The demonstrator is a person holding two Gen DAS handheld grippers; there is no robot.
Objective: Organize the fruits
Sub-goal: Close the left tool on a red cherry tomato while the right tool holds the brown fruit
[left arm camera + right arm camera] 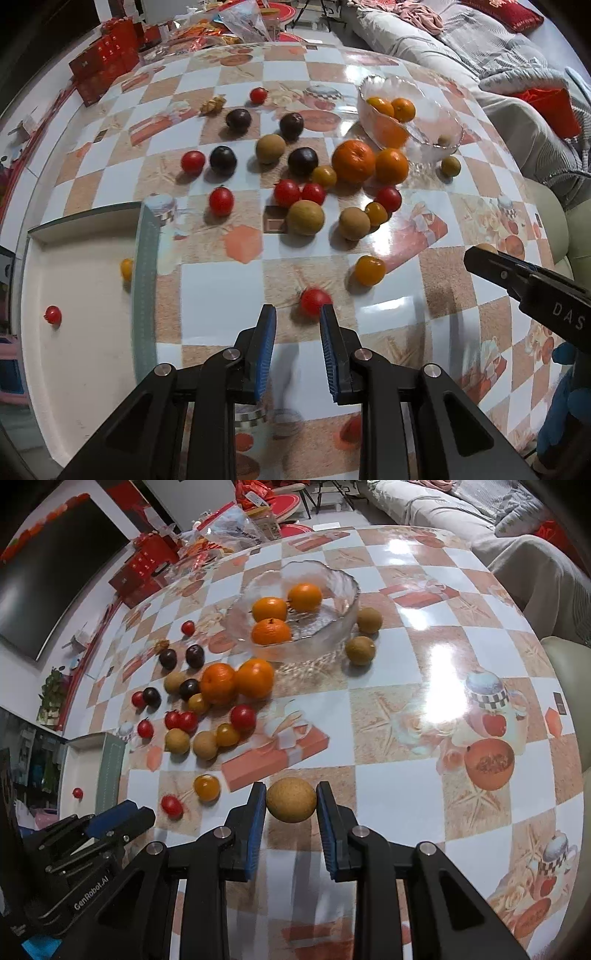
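Many fruits lie on the checkered table: oranges (353,161), red cherry tomatoes, dark plums (223,159), tan longans (306,217) and small yellow tomatoes (370,270). A glass bowl (343,602) holds three oranges. My left gripper (297,314) is open just in front of a red tomato (314,301), which sits near its right fingertip. My right gripper (291,794) is shut on a tan longan (291,799) above the table. A white tray (81,354) at the left holds a red tomato (53,315) and a yellow one (126,268).
Red gift boxes (105,70) and plastic bags crowd the table's far left. A sofa (480,74) with cushions runs along the right. Two longans (360,650) lie beside the bowl. A dark TV screen (48,583) stands at the left.
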